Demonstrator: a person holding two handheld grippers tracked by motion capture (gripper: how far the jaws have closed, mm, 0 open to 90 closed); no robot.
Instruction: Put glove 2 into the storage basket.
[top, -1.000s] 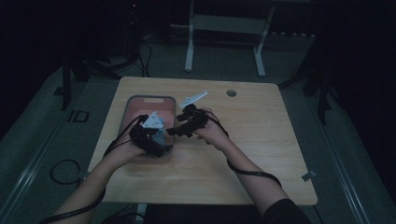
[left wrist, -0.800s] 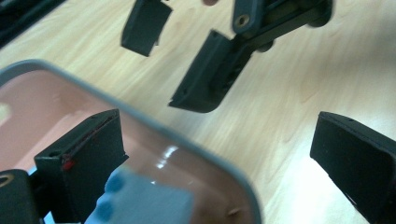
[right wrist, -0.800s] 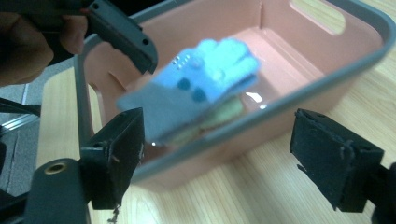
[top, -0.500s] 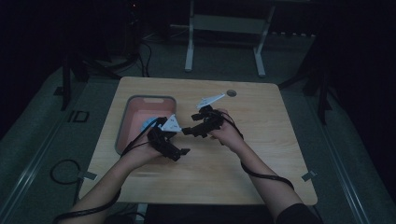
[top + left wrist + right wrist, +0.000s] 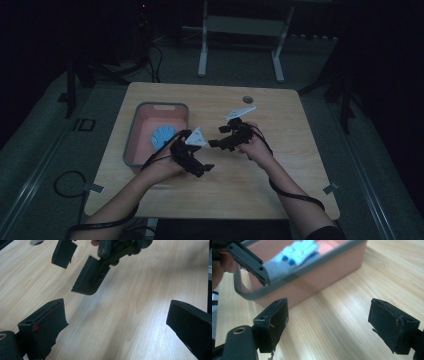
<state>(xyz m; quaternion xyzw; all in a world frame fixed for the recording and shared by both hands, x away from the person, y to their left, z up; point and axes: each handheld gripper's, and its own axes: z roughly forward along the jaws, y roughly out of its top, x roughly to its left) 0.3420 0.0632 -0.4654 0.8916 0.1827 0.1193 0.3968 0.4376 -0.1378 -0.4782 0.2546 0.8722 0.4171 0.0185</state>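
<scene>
A pink tray with a grey rim (image 5: 131, 145) stands on the left half of the wooden table, and a light blue studded item (image 5: 162, 136) lies in it. My left gripper (image 5: 204, 168) hovers over bare wood just right of the tray, open and holding nothing (image 5: 115, 327). My right gripper (image 5: 216, 143) is close beside it, pointing left toward the tray, also open and empty (image 5: 332, 322). The right gripper view looks at the tray's wall (image 5: 319, 277) with the blue item (image 5: 297, 252) inside. The right gripper's fingers (image 5: 90, 277) hang ahead in the left gripper view.
A round hole (image 5: 247, 99) sits in the table (image 5: 280, 165) near its far edge. Cables trail from both grippers off the near side. Desk legs and more cables stand on the dark floor beyond.
Both grippers have moved right, away from the tray's near end, and now hang over bare wood in the middle of the table. The blue item stays in the tray.
</scene>
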